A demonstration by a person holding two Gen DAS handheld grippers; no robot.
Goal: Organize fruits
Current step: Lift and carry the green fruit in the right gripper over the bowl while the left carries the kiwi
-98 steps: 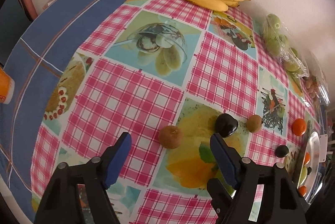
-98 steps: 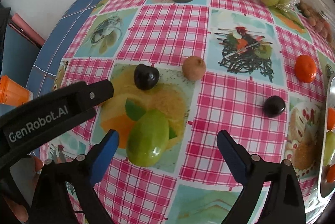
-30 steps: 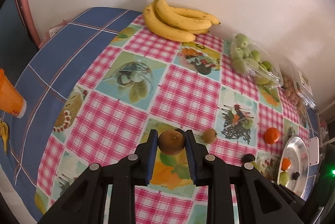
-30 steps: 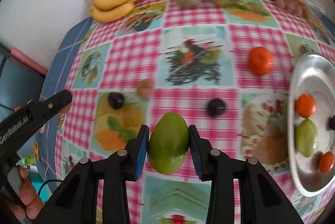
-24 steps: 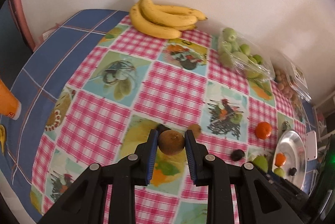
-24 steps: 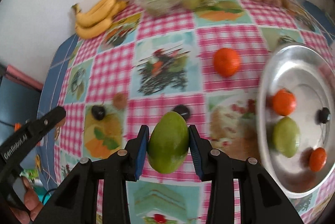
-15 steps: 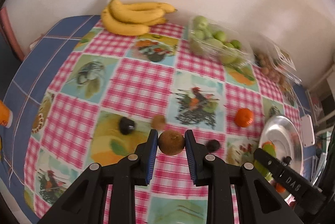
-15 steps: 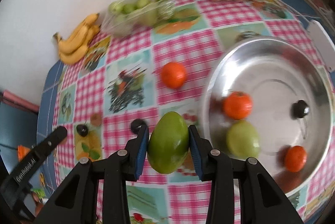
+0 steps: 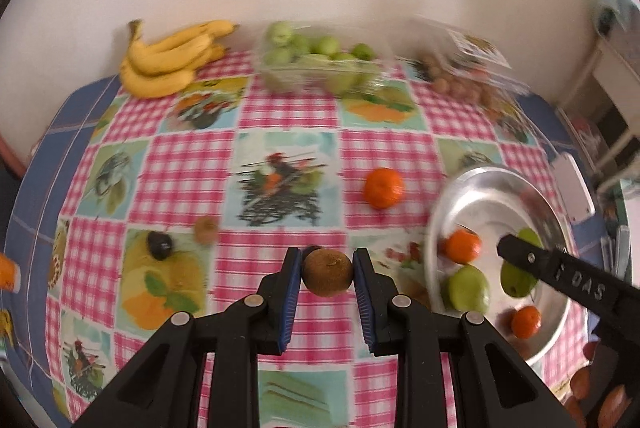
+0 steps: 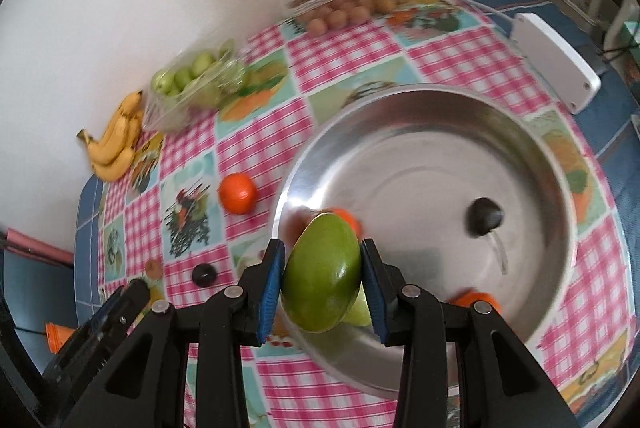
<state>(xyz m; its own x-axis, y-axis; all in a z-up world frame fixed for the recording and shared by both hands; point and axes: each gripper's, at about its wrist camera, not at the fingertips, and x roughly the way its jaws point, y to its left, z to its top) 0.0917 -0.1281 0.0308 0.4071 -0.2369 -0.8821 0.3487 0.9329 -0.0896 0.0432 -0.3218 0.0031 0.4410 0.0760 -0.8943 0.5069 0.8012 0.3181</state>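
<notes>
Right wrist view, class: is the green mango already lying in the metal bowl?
No: the green mango is clamped between the right gripper pads, held above the metal bowl.

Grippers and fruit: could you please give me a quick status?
Left gripper shut on kiwi, short of bowl. Right gripper shut on mango, over bowl. Nothing in the way.
</notes>
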